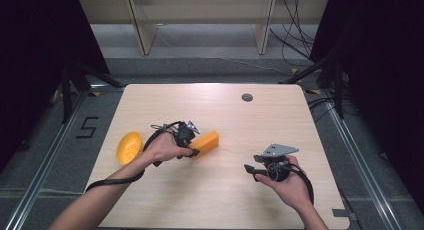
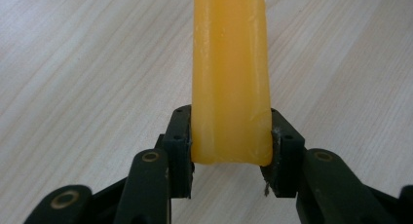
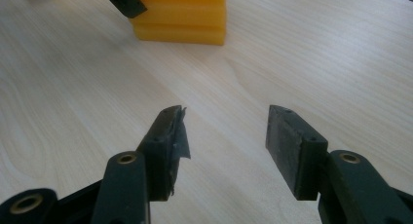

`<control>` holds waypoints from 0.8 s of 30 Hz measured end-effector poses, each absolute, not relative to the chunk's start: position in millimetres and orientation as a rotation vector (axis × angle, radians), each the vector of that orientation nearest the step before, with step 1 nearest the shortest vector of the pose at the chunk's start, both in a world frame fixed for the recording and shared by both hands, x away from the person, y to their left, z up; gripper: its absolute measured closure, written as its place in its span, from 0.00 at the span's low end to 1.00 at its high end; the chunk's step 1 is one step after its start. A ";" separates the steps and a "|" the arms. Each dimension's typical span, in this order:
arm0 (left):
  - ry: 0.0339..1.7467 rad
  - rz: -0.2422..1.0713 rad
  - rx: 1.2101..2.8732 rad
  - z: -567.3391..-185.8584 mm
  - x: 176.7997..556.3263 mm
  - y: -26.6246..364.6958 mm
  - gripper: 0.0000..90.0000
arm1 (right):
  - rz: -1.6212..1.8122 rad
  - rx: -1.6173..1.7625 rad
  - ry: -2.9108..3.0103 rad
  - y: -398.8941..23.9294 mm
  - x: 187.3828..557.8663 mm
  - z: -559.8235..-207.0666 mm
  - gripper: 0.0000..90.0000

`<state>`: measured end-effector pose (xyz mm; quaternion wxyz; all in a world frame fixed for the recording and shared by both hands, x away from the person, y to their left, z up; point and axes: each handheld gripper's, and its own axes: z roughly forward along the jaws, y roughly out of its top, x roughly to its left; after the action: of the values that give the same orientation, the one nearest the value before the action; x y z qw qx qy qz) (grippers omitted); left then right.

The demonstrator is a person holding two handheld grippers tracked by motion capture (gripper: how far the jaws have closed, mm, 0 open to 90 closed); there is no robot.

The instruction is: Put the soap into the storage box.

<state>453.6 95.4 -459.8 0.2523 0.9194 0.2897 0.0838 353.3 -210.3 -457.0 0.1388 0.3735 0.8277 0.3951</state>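
Now, starting at the far left, we read a single black "5" (image 1: 87,127) marked on the grey floor (image 1: 45,155), well left of the orange block (image 1: 207,142); no other writing is legible. Moving right onto the pale wooden table (image 1: 210,200), we find a yellow bowl-like dish (image 1: 129,147) tipped on its side, left of the block with our left hand (image 1: 164,147) between them. Nothing blocks the way between the block and the right side of the table; a small round grey grommet (image 1: 247,97) sits well behind the block, near the table's far edge. On to the left gripper (image 1: 194,151): its jaws are pinching the near end of the block, and in the left gripper view both pads (image 2: 179,146) press flat against the block's (image 2: 230,78) two sides, with the block stretching away over the table. Further right, well apart from the block, our right hand (image 1: 289,185) holds the right gripper (image 3: 225,136) low over bare wood, jaws spread wide with nothing between them, pointing toward the block (image 3: 181,17).
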 end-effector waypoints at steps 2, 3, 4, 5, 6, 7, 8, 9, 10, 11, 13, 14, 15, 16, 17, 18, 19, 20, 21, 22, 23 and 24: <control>0.777 0.239 2.515 -459.0 452.6 94.8 0.67 | 1.148 1.084 2.386 -210.5 353.4 -456.8 0.54; 0.785 0.247 2.502 -460.0 451.9 93.8 0.67 | 1.144 1.077 2.383 -211.3 354.0 -456.7 0.54; 0.788 0.249 2.504 -459.4 451.5 93.5 0.67 | 1.142 1.076 2.384 -211.5 354.1 -456.7 0.54; 0.788 0.249 2.504 -459.4 451.5 93.5 0.67 | 1.142 1.067 2.385 -211.7 354.4 -457.0 0.54; 0.781 0.250 2.506 -459.2 451.5 93.5 0.67 | 1.142 1.065 2.388 -211.7 354.3 -457.0 0.54; 0.780 0.251 2.508 -459.2 451.4 93.5 0.67 | 1.141 1.063 2.389 -211.6 354.2 -457.0 0.54; 0.787 0.250 2.501 -459.6 451.2 93.4 0.67 | 1.141 1.062 2.389 -211.5 354.2 -456.9 0.54; 0.788 0.250 2.501 -459.7 451.0 93.5 0.67 | 1.141 1.063 2.388 -211.5 354.2 -456.9 0.54; 0.788 0.250 2.501 -459.7 451.0 93.5 0.67 | 1.141 1.063 2.388 -211.5 354.2 -456.9 0.54; 0.778 0.253 2.500 -459.7 450.6 93.5 0.67 | 1.144 1.065 2.385 -211.5 354.4 -456.9 0.54; 0.784 0.263 2.486 -459.0 449.4 93.9 0.67 | 1.143 1.065 2.386 -211.7 354.5 -457.1 0.54; 0.784 0.263 2.486 -459.0 449.4 93.9 0.67 | 1.143 1.065 2.386 -211.7 354.5 -457.1 0.54; 0.785 0.273 2.477 -458.0 448.5 94.1 0.67 | 1.144 1.066 2.385 -211.8 354.4 -457.0 0.54; 0.775 0.277 2.486 -456.7 447.8 94.5 0.67 | 1.142 1.074 2.385 -211.7 354.0 -456.8 0.54; 0.776 0.288 2.475 -456.0 446.8 94.3 0.67 | 1.143 1.073 2.384 -211.7 354.0 -456.8 0.54; 0.776 0.288 2.475 -456.0 446.8 94.3 0.67 | 1.143 1.073 2.384 -211.7 354.0 -456.8 0.54; 0.774 0.288 2.467 -453.8 446.0 94.8 0.67 | 1.144 1.075 2.382 -211.7 354.1 -456.7 0.54; 0.777 0.289 2.458 -452.7 445.2 95.3 0.67 | 1.136 1.067 2.391 -212.3 354.5 -456.2 0.54; 0.784 0.287 2.443 -451.6 444.5 96.1 0.67 | 1.136 1.068 2.390 -212.4 354.5 -456.2 0.54; 0.793 0.281 2.436 -449.8 443.8 97.1 0.67 | 1.136 1.068 2.388 -212.4 354.4 -456.1 0.54; 0.798 0.283 2.430 -448.1 442.8 98.5 0.67 | 1.141 1.071 2.387 -212.4 354.2 -455.8 0.54; 0.794 0.292 2.424 -446.5 441.9 100.0 0.67 | 1.140 1.079 2.385 -212.3 353.8 -455.7 0.54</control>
<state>441.9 100.0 -446.5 0.2832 0.9055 0.2966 0.1089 353.8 -212.3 -455.7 0.1427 0.3740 0.8268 0.3953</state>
